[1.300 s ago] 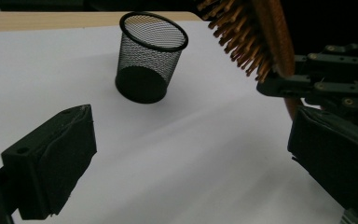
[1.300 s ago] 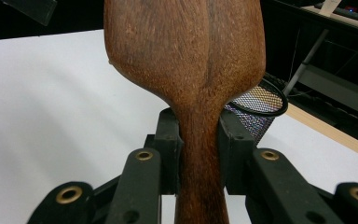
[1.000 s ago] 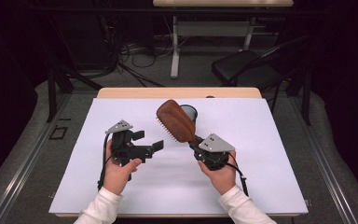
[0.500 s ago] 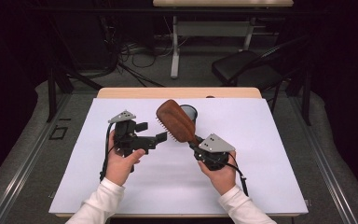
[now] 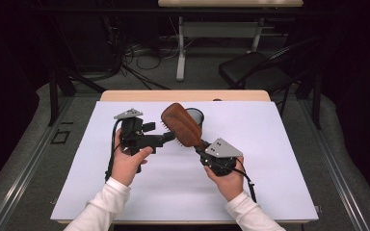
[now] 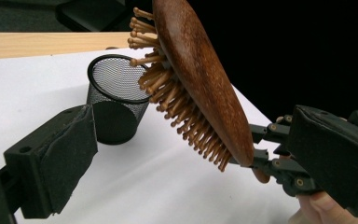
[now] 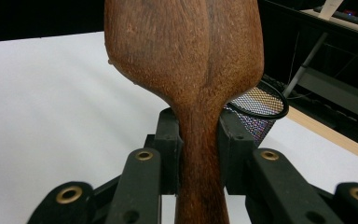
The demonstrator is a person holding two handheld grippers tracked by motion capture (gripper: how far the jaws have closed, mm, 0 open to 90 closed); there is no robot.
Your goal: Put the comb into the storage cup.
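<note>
Spreading under both tools, the matte white table cover (image 5: 279, 159) gives a plain work surface. Above it, the right gripper (image 7: 199, 140) clamps the narrow handle of the glossy brown oval wooden hairbrush (image 5: 182, 124), peg bristles turned towards the left gripper (image 5: 166, 138), whose padded jaws stand apart, holding nothing. Just beyond the brush stands a small black wire-mesh cup (image 6: 116, 100), probably its destination.

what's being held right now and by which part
The right hand-held gripper clamps the wooden hairbrush by its handle, just below the head. The left hand-held gripper holds nothing.
</note>
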